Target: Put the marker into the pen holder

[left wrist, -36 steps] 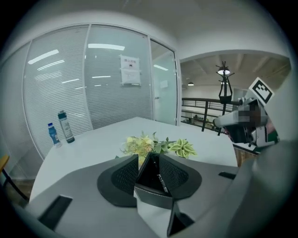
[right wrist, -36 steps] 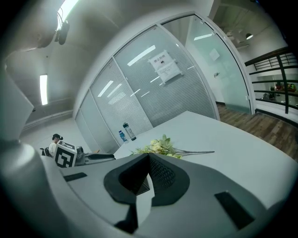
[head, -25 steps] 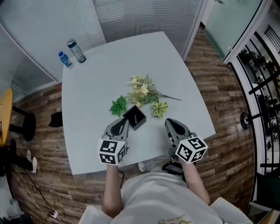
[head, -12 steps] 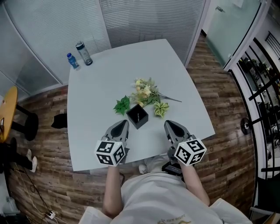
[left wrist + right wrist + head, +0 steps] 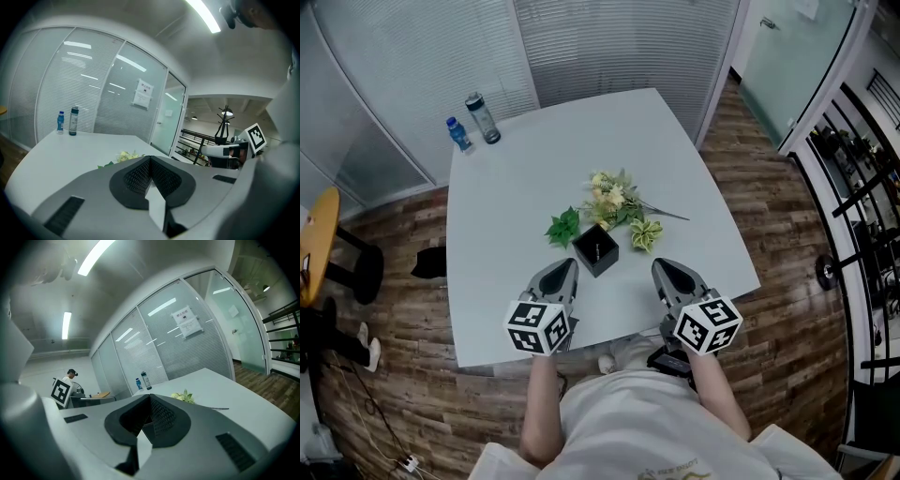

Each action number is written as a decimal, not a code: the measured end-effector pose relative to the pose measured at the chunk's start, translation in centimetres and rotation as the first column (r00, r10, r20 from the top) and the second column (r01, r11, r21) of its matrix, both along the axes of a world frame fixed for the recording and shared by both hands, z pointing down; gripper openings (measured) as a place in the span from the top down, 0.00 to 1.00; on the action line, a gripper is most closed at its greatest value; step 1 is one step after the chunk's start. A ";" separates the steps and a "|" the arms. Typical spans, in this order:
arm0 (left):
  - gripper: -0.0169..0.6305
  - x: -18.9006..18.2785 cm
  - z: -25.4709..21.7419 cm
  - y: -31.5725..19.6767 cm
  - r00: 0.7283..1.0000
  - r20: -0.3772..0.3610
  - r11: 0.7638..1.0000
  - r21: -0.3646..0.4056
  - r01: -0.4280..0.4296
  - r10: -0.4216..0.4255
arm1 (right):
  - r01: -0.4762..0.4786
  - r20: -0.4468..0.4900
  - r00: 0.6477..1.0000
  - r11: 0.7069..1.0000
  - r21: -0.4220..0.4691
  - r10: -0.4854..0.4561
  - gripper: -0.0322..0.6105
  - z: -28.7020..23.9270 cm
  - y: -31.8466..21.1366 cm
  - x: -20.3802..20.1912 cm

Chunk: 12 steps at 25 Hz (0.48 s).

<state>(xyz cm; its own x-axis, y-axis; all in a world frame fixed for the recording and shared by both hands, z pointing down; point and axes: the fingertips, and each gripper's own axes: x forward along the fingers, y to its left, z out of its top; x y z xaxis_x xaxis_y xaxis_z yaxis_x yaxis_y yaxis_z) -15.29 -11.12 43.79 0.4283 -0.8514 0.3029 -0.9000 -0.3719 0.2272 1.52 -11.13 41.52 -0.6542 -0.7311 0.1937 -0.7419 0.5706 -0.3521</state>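
A black square pen holder (image 5: 594, 249) stands on the pale table (image 5: 506, 197), just in front of the flowers. A thin light streak inside its opening looks like the marker (image 5: 594, 248). My left gripper (image 5: 563, 266) hovers a little to the near left of the holder, apart from it, with its jaws shut and empty; in the left gripper view the left gripper (image 5: 150, 160) shows its pads meeting. My right gripper (image 5: 662, 267) sits to the near right of the holder, also shut on nothing, and in its own view the right gripper (image 5: 150, 397) shows closed pads.
A bunch of artificial flowers (image 5: 614, 200) and a green leaf (image 5: 563, 226) lie behind the holder. Two bottles (image 5: 482, 117) stand at the far left corner. The table's front edge runs just under both grippers. A yellow stool (image 5: 319, 246) stands left of the table.
The left gripper has drawn back from the side of the pen holder toward me. The right gripper has hardly moved.
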 end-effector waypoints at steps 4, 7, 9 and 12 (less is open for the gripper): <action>0.96 0.0 0.1 -0.1 1.000 -0.002 1.000 -0.005 -0.003 0.003 | 0.001 -0.001 1.000 1.000 0.000 -0.001 0.93 0.0 0.0 0.0; 0.96 0.1 0.2 -0.2 1.000 -0.003 1.000 -0.008 -0.007 0.007 | -0.005 0.000 1.000 1.000 -0.005 0.005 0.93 0.2 -0.1 0.1; 0.96 0.0 0.4 -0.2 1.000 -0.001 1.000 -0.012 -0.008 0.008 | -0.007 -0.001 1.000 1.000 -0.007 0.007 0.93 0.2 -0.2 0.2; 0.96 -0.1 0.5 -0.2 1.000 0.002 1.000 -0.017 -0.006 0.006 | -0.008 -0.002 1.000 1.000 -0.011 0.008 0.93 0.4 -0.2 0.2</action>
<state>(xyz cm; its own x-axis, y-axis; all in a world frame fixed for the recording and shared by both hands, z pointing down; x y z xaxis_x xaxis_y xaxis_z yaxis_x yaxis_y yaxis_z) -15.41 -11.34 44.33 0.4325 -0.8435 0.3184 -0.8983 -0.3731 0.2319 1.73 -11.32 41.93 -0.6483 -0.7338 0.2031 -0.7468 0.5609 -0.3575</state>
